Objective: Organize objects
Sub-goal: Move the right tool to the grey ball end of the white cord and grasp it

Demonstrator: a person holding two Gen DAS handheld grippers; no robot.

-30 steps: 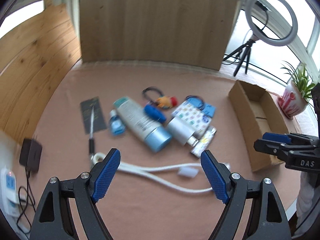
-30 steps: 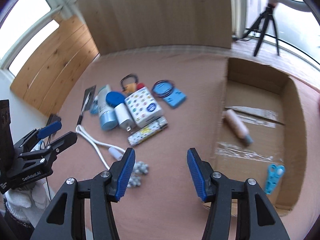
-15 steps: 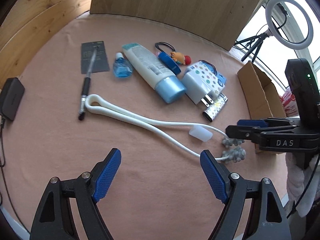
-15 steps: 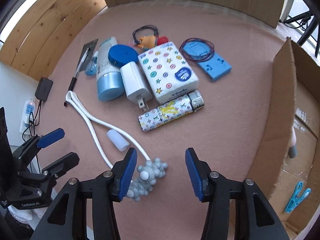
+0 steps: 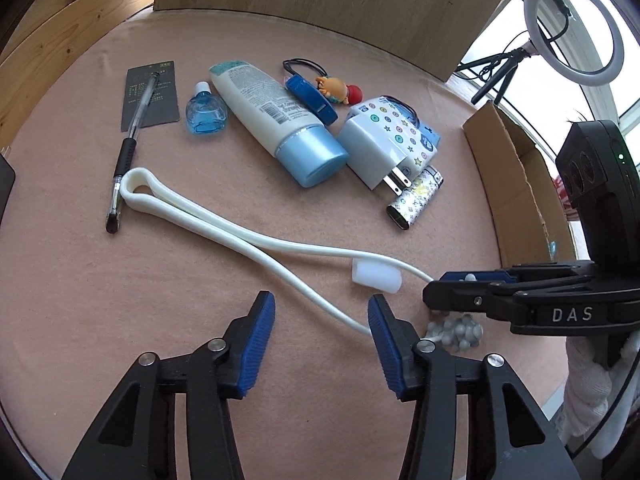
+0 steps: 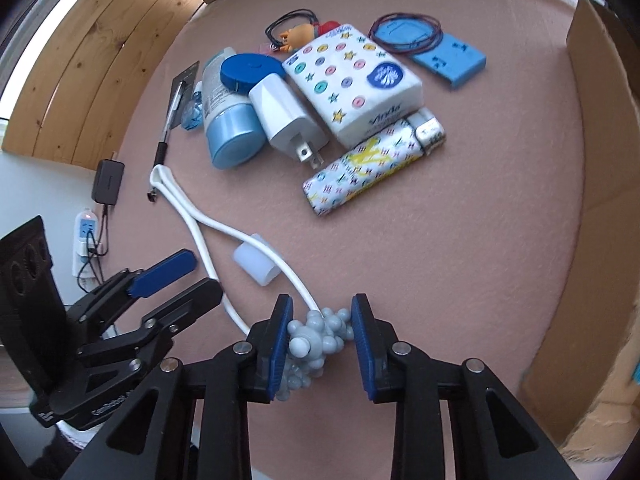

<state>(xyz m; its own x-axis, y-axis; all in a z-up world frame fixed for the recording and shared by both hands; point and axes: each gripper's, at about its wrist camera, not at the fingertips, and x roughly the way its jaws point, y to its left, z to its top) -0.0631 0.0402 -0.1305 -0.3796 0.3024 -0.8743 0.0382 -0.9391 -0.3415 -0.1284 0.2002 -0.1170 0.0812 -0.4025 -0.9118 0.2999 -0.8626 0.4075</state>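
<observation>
While low, right tongs (image 6: 322,338) around beads (image 6: 316,336)

Two close downward views, shared table (image 5: 120,280).

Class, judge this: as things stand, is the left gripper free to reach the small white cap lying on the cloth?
Probably yes. The left gripper is open, the white cap lies just ahead, and only the white cord crosses between them.
</observation>
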